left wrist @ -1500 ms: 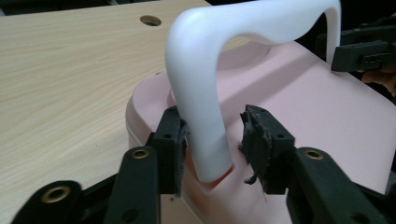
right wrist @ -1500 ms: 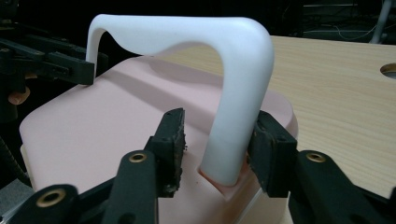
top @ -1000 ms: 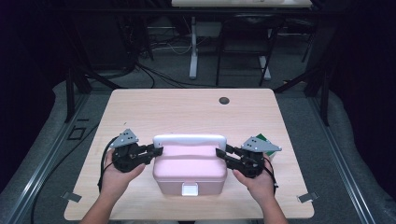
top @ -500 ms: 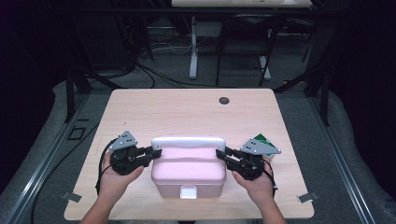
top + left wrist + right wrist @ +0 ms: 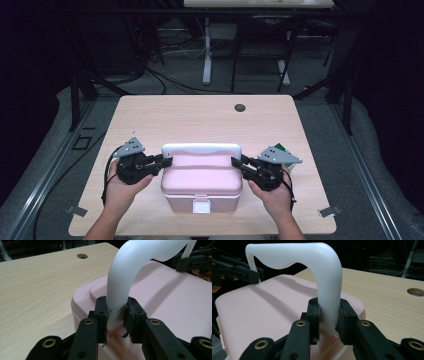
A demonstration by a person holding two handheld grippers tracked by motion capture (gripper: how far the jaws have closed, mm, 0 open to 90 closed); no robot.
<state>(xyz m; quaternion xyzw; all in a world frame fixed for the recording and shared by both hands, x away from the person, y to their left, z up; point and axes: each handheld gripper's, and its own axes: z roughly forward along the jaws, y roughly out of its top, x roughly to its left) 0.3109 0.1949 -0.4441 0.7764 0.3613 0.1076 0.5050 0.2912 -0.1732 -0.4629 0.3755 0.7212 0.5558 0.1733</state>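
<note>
A pink box with a closed lid stands near the front edge of the wooden table. Its white handle arches up over the lid. My left gripper is shut on the handle's left end, with the pads pressing both sides. My right gripper is shut on the right end; its jaws have just been closing on it. In the left gripper view the lid stretches away toward the other gripper. In the right gripper view the handle curves over the lid.
A white latch sits on the box's front. A small green object lies by the right hand. A round hole marks the table's far side. Dark frames and cables stand on the floor beyond.
</note>
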